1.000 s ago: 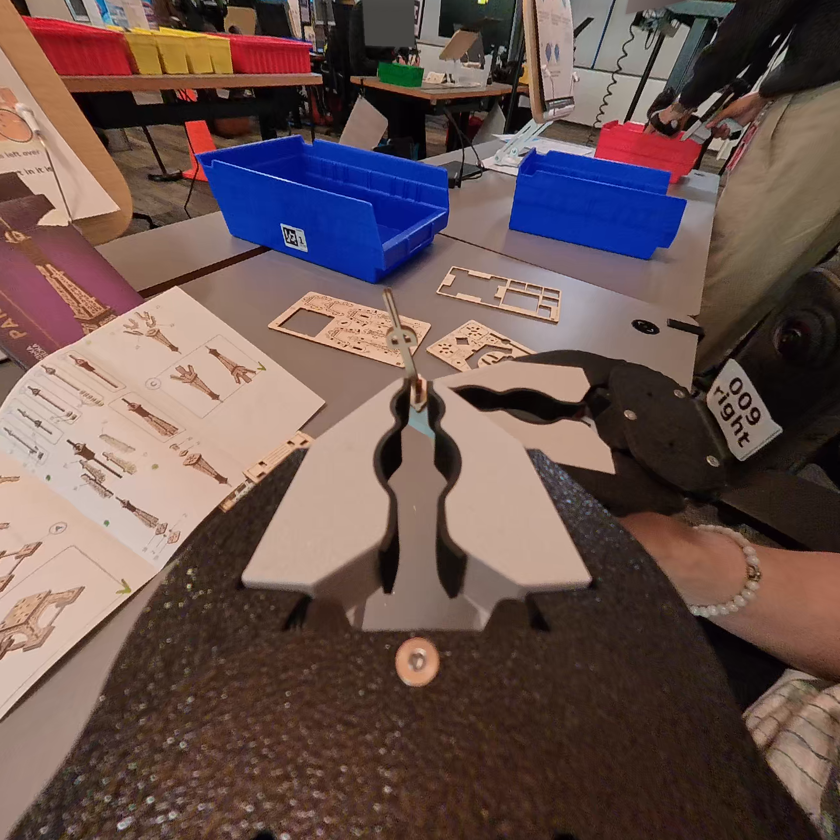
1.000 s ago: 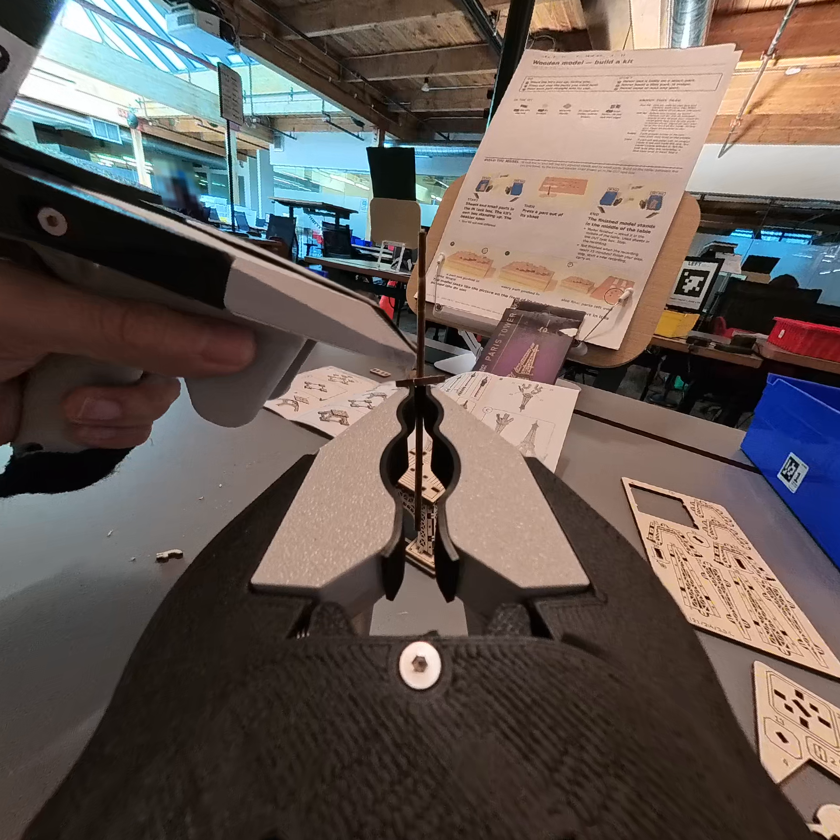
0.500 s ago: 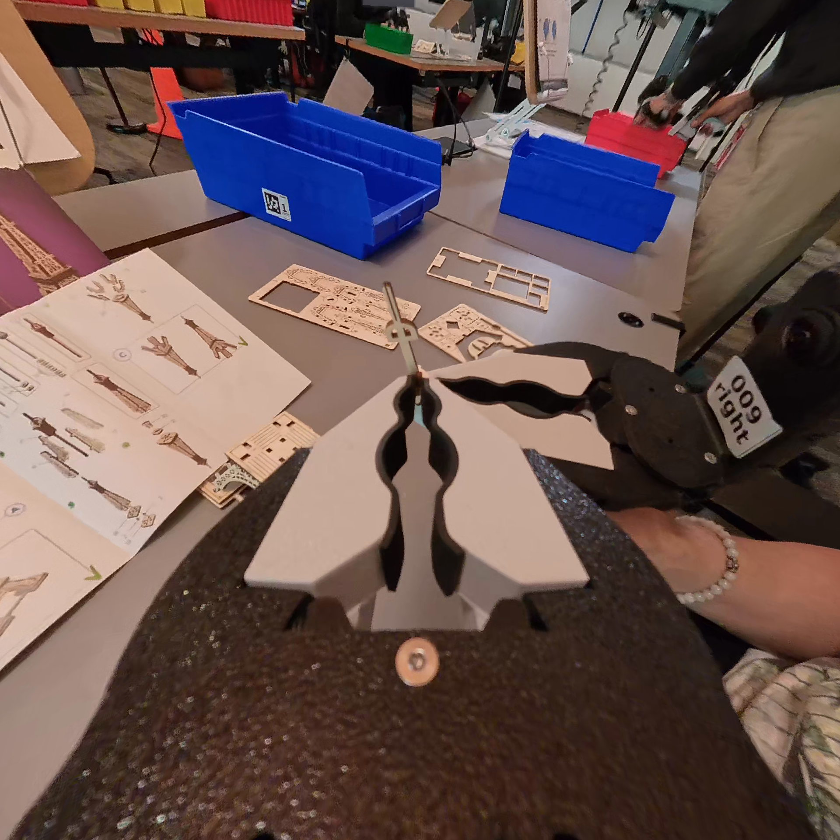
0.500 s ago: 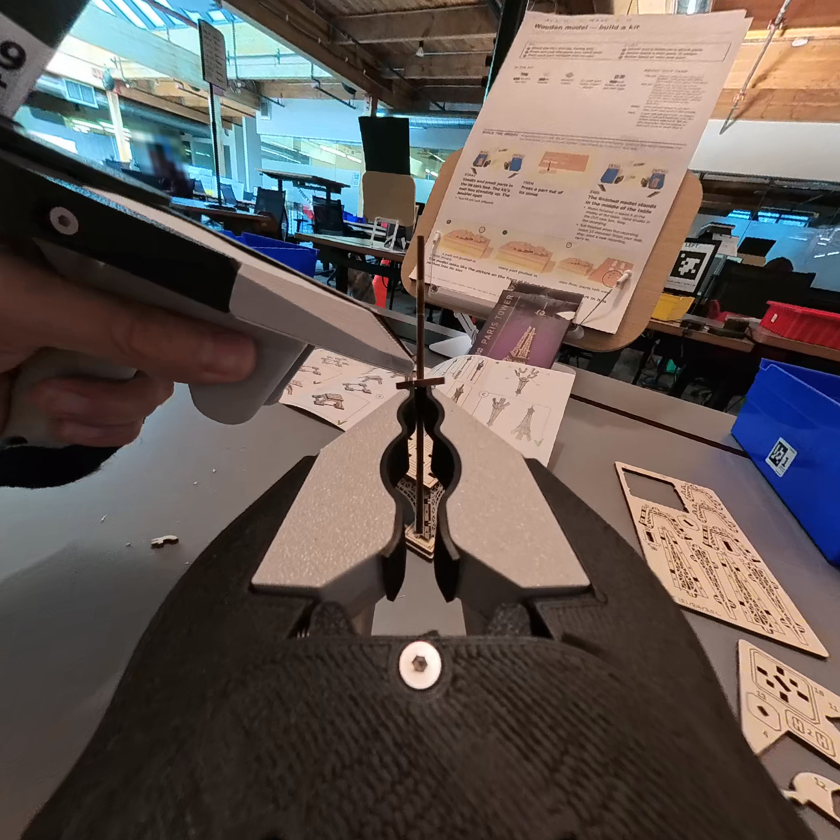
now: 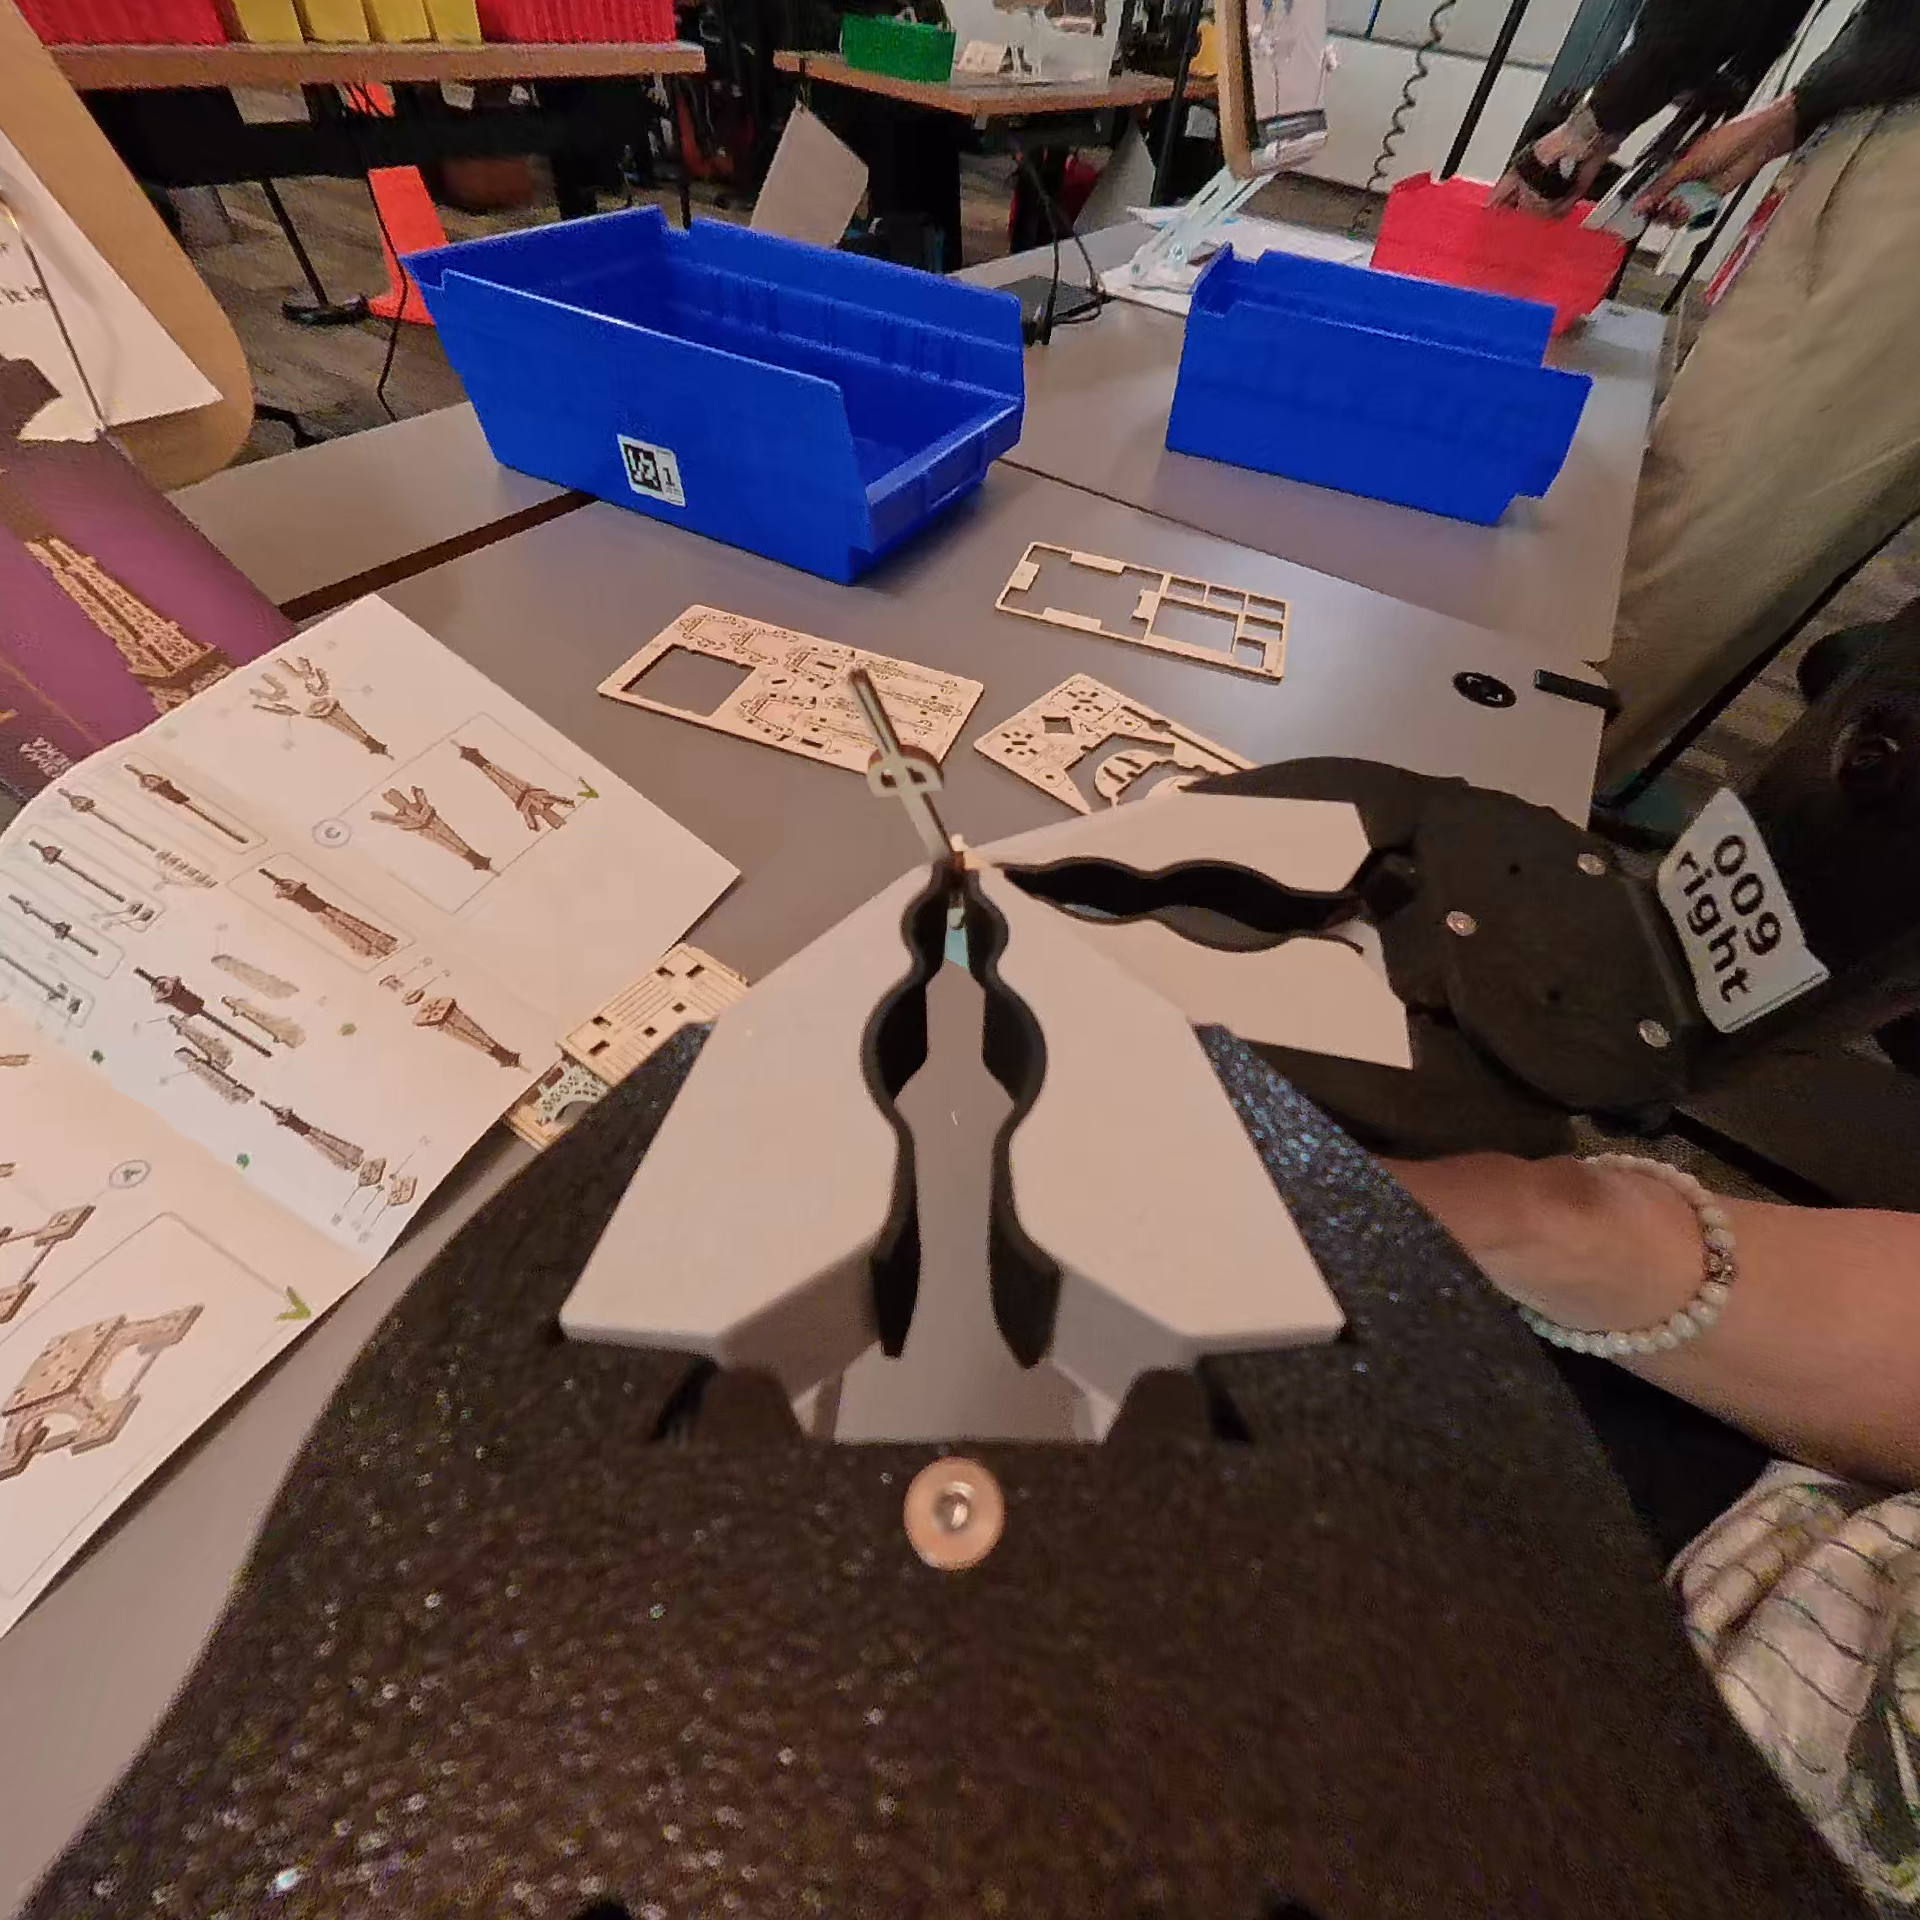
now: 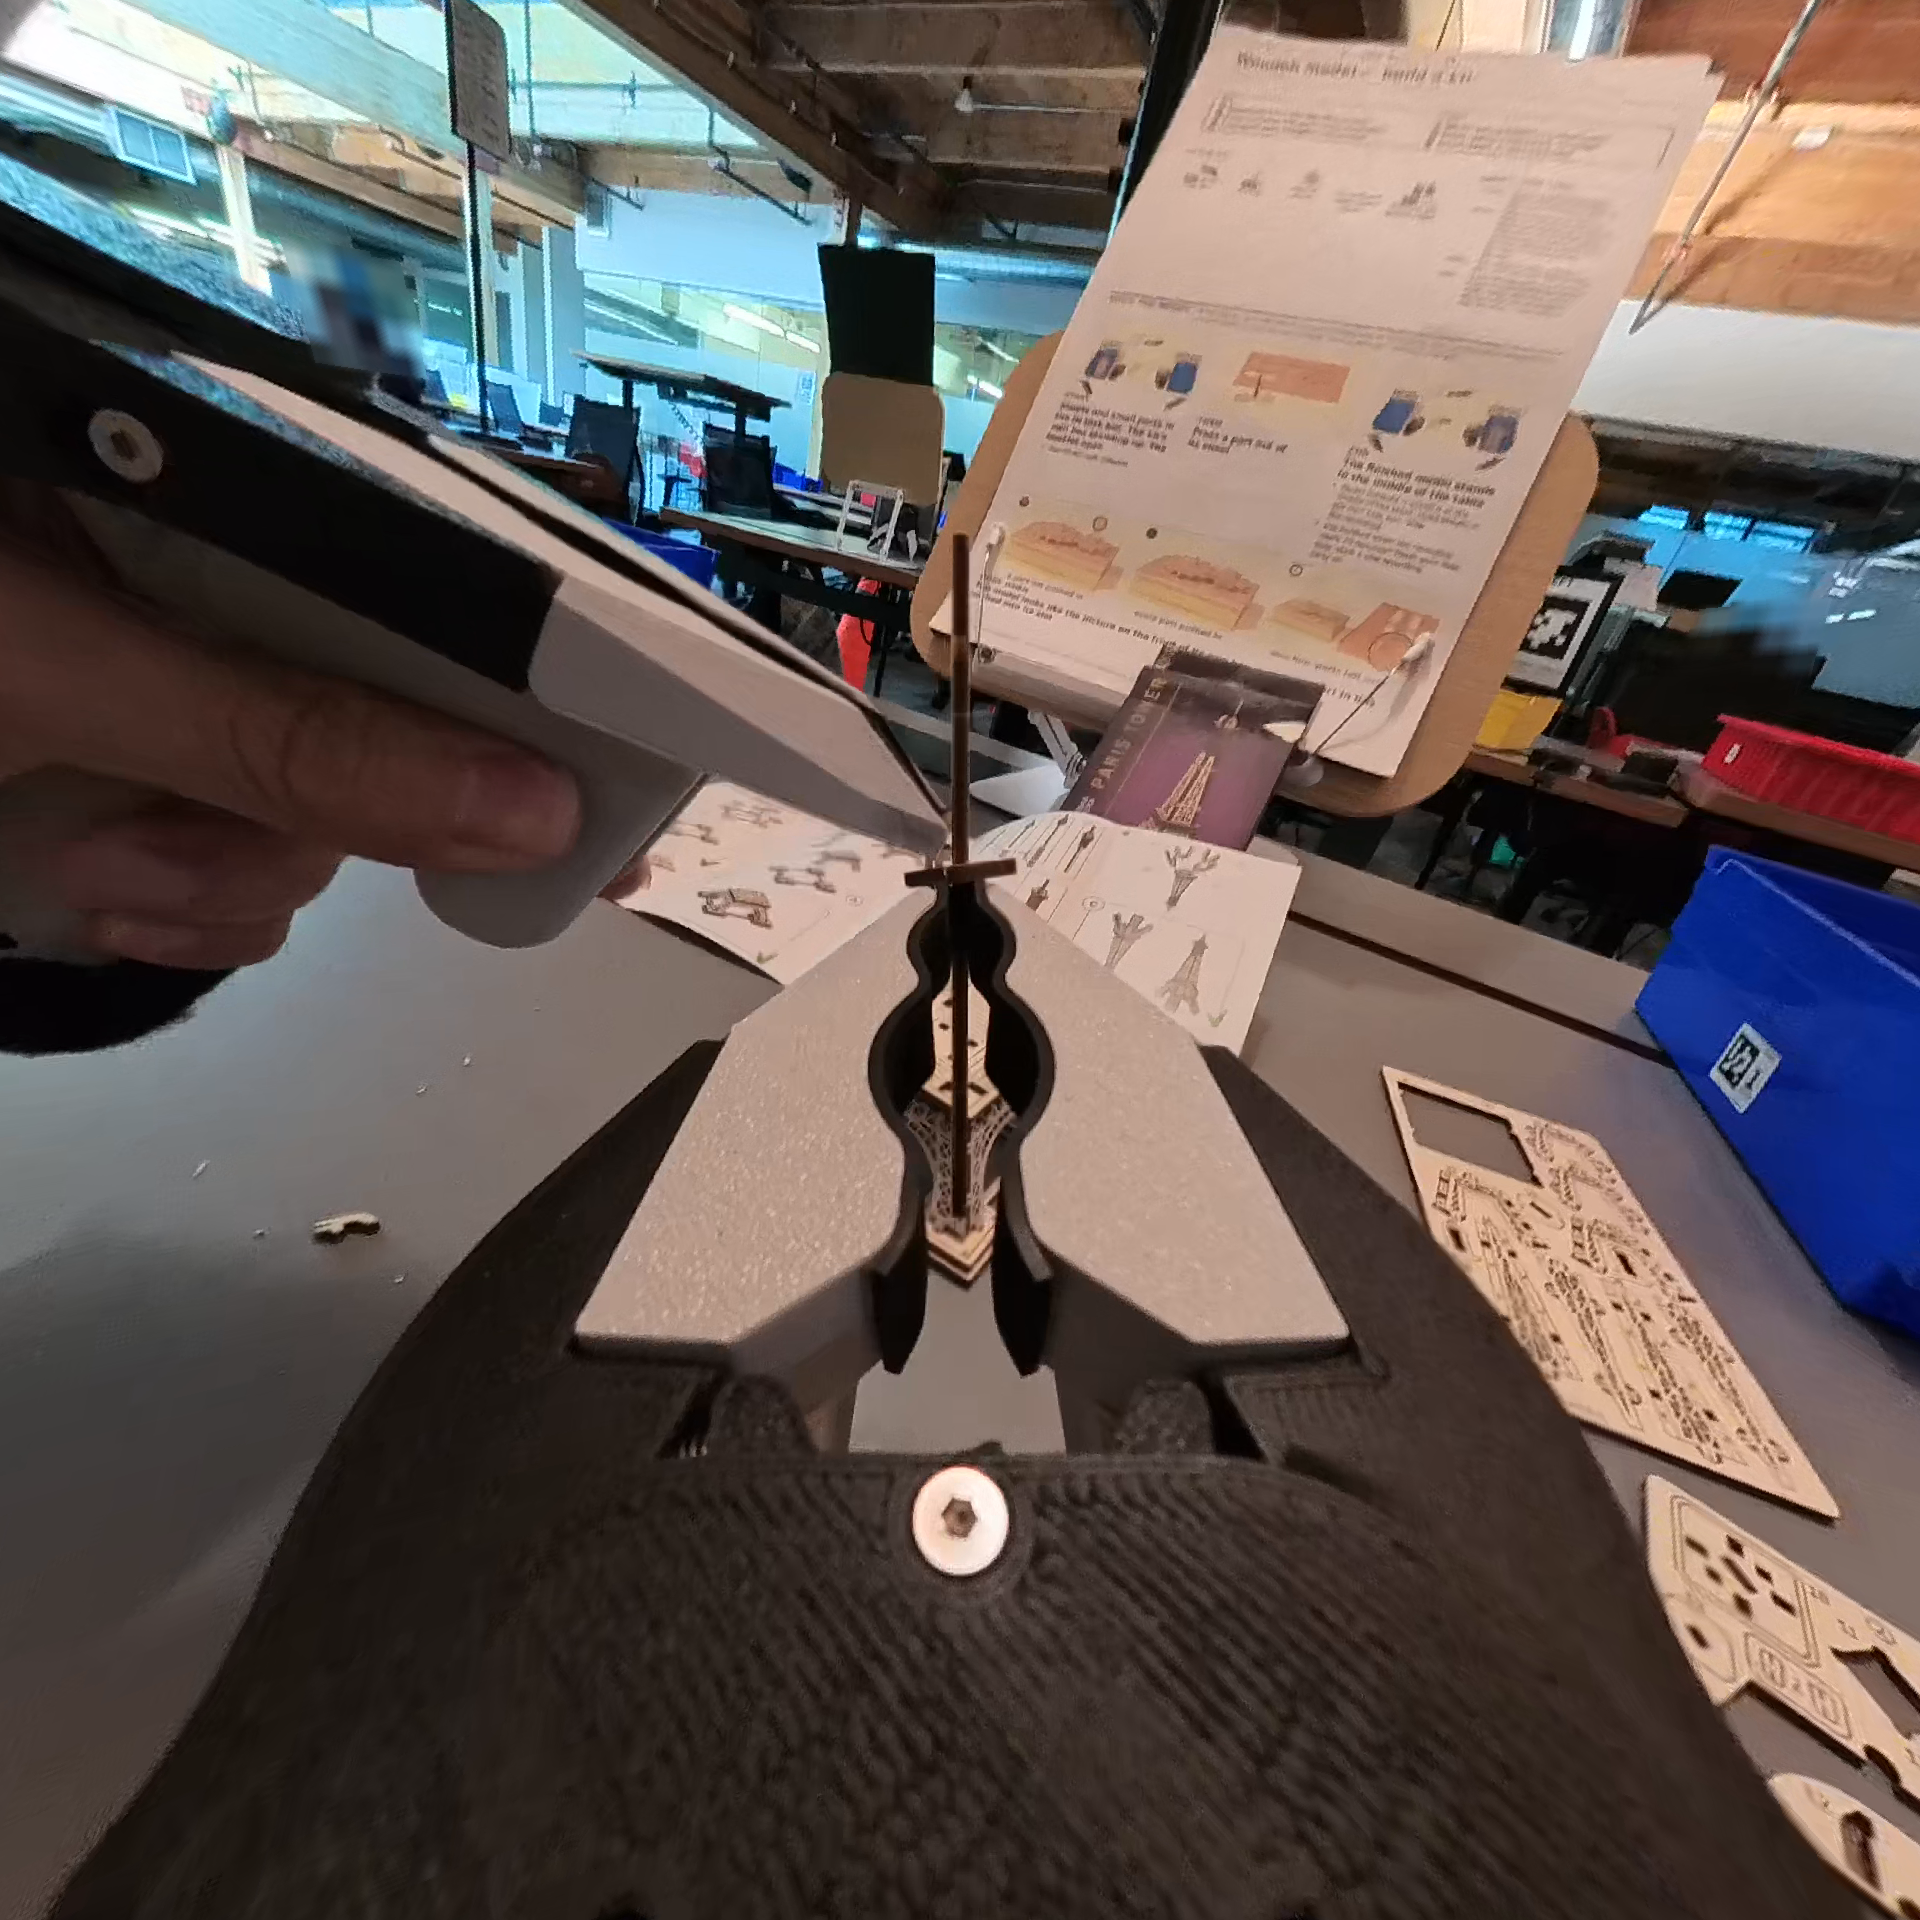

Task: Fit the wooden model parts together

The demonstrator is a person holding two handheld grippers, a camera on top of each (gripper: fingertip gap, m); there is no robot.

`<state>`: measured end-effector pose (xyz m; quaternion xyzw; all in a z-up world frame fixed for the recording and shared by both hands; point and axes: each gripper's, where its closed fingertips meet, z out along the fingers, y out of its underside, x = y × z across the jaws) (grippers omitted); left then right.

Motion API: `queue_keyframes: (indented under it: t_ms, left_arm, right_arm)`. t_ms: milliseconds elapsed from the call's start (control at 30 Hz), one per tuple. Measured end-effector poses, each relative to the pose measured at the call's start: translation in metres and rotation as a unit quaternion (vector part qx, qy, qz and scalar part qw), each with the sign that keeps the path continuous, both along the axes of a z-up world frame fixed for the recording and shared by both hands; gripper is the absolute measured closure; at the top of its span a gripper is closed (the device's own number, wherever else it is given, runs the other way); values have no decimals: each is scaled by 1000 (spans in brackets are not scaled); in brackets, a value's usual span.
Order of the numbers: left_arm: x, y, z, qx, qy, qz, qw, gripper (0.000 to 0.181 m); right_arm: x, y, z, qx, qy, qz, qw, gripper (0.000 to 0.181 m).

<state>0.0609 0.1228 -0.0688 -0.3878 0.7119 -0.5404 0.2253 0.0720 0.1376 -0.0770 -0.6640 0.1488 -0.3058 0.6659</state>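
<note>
My right gripper [image 6: 961, 894] is shut on the wooden tower model [image 6: 961, 1143]. The lattice body sits between its fingers, and the thin spire [image 6: 960, 707] with a small crosspiece sticks out past the tips. My left gripper [image 5: 951, 883] is shut, its tips pinching the same spire [image 5: 883, 727] just below the crosspiece. In the left wrist view the right gripper [image 5: 987, 854] comes in from the right, tip to tip with mine. In the right wrist view the left gripper [image 6: 930, 831] comes in from the left. Both are held above the grey table [image 5: 1403, 665].
Flat wooden part sheets [image 5: 790, 701] [image 5: 1143, 608] [image 5: 1091, 743] lie just beyond the grippers. Two blue bins [image 5: 727, 384] [image 5: 1371, 395] stand behind them. An instruction sheet [image 5: 312, 914] and a small wooden base part [image 5: 634, 1029] lie to the left. A person [image 5: 1766, 416] stands at the table's right edge. My two grippers' fingertips are within a few centimetres of each other.
Both grippers stay shut together on the tower. The left wrist view has tipped down slightly toward the table. More of the tower body now shows between the right fingers.
</note>
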Motion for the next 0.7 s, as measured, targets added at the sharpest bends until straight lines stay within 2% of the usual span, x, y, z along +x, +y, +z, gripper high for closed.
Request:
queue_keyframes:
  t_ms: [33,100,167,267,333,400,467,533,633,700]
  left_arm:
    - [0,1,0,2,-3,-1,1000,181]
    - [-2,3,2,9,-13,-3,1000,158]
    - [-1,7,12,-7,-20,7,1000,152]
    - [-8,9,23,-7,-9,-26,1000,167]
    - [-11,15,21,49,-5,-44,998,181]
    - [-11,22,11,124,16,-55,991,181]
    - [-15,18,3,162,44,-84,982,181]
    - [-12,15,-1,170,66,-90,979,181]
    - [-8,12,-6,153,114,-93,977,163]
    - [-8,9,-5,148,123,-98,977,167]
  right_arm:
    - [0,1,0,-2,-2,2,1000,181]
    - [1,-1,0,-3,-3,-4,1000,181]
    - [3,-2,-2,-5,0,-9,1000,181]
    - [3,-3,-1,-10,-7,-13,1000,181]
    - [2,-2,-1,-14,-14,-15,1000,181]
    - [2,-2,0,-21,-23,-19,999,181]
    - [2,-2,1,-23,-34,-25,999,181]
    - [2,-3,1,-29,-41,-29,998,181]
    - [1,-3,3,-32,-51,-34,998,181]
    - [1,-3,3,-32,-55,-34,997,181]
